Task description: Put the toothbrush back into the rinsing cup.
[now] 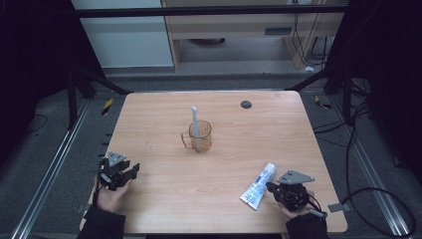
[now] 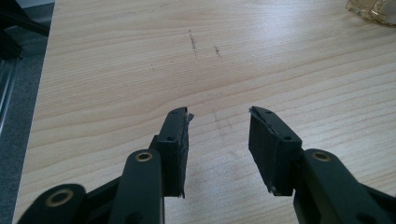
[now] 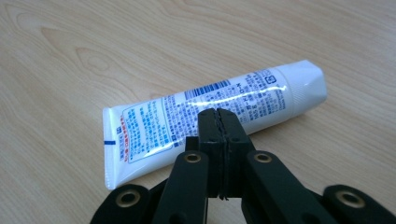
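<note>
Toward the middle of the wooden surface [image 1: 164, 124] stands an amber see-through mug [image 1: 201, 136], upright, its handle turned to the left. A pale toothbrush [image 1: 195, 121] stands in it, leaning a little and rising above the rim. In the left gripper view a bit of the mug's base [image 2: 373, 10] shows at the far right corner. Near the far edge of the surface, right of the mug and well apart from it, lies a small dark round disc [image 1: 246, 104]. A few faint dark scratch marks [image 2: 192, 42] cross the wood grain. Beyond the far right corner, black cables [image 1: 303, 45] hang in front of a light wooden cabinet [image 1: 239, 30].
</note>
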The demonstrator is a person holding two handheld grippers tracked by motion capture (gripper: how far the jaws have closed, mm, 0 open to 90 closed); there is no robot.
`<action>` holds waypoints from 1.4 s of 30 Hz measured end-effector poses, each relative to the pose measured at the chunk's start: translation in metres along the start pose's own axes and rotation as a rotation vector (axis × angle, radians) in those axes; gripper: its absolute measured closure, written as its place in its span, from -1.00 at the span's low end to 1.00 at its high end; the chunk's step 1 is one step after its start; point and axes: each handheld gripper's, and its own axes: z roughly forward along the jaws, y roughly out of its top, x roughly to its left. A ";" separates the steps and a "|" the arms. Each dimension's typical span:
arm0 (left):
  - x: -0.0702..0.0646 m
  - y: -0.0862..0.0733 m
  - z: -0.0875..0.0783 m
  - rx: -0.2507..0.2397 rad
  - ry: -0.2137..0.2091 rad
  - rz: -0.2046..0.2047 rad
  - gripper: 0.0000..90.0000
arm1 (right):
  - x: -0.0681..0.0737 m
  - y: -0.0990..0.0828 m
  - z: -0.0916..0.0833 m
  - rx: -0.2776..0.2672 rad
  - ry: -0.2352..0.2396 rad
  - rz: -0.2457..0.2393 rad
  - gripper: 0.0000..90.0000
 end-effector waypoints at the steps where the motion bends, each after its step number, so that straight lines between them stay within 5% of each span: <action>1: 0.000 0.000 0.000 -0.001 0.000 -0.001 0.26 | 0.000 -0.001 0.000 0.002 0.006 0.001 1.00; 17: 0.000 0.000 0.000 0.000 0.000 0.000 0.26 | 0.012 -0.007 0.015 0.073 0.069 -0.035 1.00; 42: -0.001 0.001 0.001 0.004 0.005 0.006 0.27 | 0.023 0.008 0.041 0.032 0.058 -0.037 1.00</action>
